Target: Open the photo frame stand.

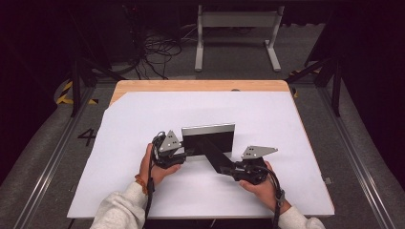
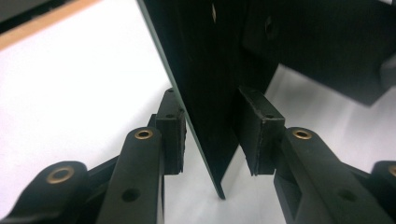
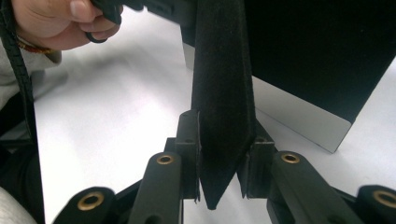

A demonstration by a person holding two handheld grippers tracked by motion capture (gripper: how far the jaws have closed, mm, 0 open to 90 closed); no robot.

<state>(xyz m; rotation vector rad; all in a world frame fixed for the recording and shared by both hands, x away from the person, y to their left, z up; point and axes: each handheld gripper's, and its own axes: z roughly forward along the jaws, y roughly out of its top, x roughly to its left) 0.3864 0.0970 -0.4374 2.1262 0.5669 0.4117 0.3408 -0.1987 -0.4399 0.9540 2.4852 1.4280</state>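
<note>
A black flat panel (image 1: 208,138) with a silver rim stands upright on the white sheet at mid-table. A black strut (image 1: 216,156) slants from its back toward the near right. My left gripper (image 1: 184,153) is at the panel's left edge. In the left gripper view the panel (image 2: 205,70) stands between the pads (image 2: 173,135) and they press its two faces, so my left gripper (image 2: 210,133) is shut on it. My right gripper (image 1: 227,168) holds the strut's near end. In the right gripper view both pads (image 3: 189,140) clamp the strut (image 3: 223,84), with my right gripper (image 3: 223,144) shut on it.
The white sheet (image 1: 143,114) covers most of the wooden table (image 1: 200,85). Beyond the far edge stand a white metal stand (image 1: 237,28) and loose cables (image 1: 160,50) on the floor. The person's left hand (image 3: 56,23) shows in the right gripper view.
</note>
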